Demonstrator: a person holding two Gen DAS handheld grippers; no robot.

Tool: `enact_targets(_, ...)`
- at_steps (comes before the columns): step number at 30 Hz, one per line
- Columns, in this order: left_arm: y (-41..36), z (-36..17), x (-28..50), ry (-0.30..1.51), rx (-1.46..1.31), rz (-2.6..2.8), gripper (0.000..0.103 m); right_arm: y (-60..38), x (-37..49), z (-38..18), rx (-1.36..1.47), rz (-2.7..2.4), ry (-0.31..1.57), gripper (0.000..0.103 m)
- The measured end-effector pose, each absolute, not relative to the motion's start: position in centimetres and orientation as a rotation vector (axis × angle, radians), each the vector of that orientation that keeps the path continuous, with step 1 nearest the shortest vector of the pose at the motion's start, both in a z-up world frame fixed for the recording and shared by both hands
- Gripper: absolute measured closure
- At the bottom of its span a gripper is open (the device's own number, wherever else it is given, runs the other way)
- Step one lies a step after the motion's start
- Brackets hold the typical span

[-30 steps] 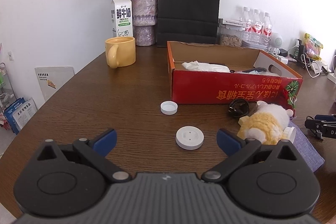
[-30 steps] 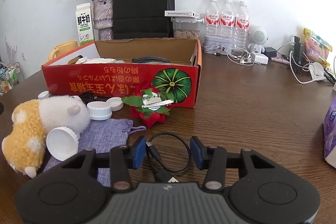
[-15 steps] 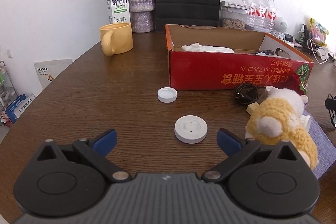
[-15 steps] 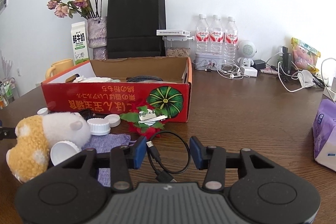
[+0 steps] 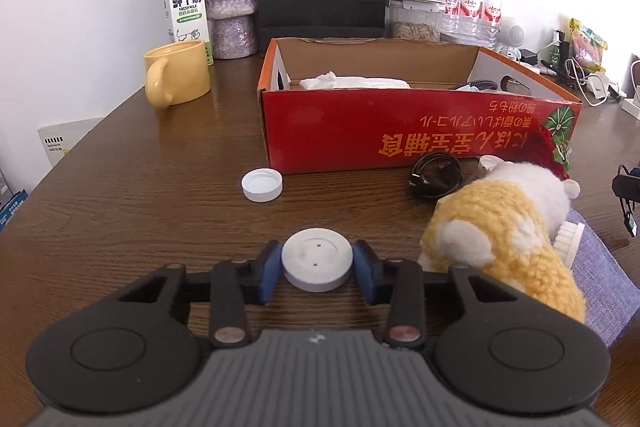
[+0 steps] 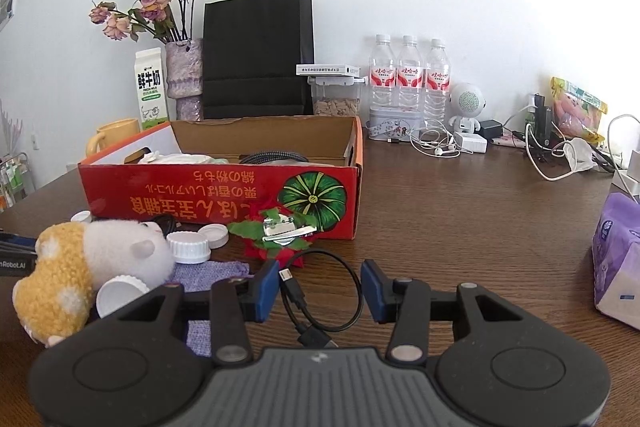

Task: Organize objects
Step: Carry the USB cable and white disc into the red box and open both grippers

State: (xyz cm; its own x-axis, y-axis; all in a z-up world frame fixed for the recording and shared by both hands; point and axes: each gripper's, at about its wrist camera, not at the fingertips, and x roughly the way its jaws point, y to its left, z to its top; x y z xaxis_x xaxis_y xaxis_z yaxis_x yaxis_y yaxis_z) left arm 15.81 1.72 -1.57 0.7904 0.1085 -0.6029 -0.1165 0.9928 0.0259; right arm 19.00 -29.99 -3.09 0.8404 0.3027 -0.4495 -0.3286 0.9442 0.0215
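Observation:
On the brown table (image 5: pixel 140 195), my left gripper (image 5: pixel 317 269) has a flat white disc (image 5: pixel 317 259) between its jaws. The jaws are closing, and both blue pads (image 5: pixel 269 273) touch the disc's rim. My right gripper (image 6: pixel 320 287) is shut on a coiled black USB cable (image 6: pixel 297 297), whose loop spans the gap from pad to pad. The red cardboard box (image 5: pixel 400 131) stands open behind, with white cloth and a cord inside; it also shows as the red box (image 6: pixel 200 203). A yellow-and-white plush (image 5: pixel 504 231) lies right of the disc.
A white cap (image 5: pixel 262 185) and a black cable coil (image 5: pixel 434 181) lie before the box. A yellow mug (image 5: pixel 178 77) stands at its left. The plush (image 6: pixel 80 267) rests on a purple pouch (image 6: pixel 212 273) among white lids (image 6: pixel 188 247). A tissue pack (image 6: pixel 618 259) sits at right.
My left gripper moved forward and down to the white disc, and its wide jaws came in onto the disc's rim. The right view tilted up slightly, with the cable staying between its fingers.

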Motion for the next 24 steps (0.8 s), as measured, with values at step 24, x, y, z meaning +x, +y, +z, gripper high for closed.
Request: enact_targets(24,1.2,3.0,15.1,0.495,-0.014,0.101,0.063,-28.8,18.7,-1.4,-0.072,0.388,0.383,0.061)
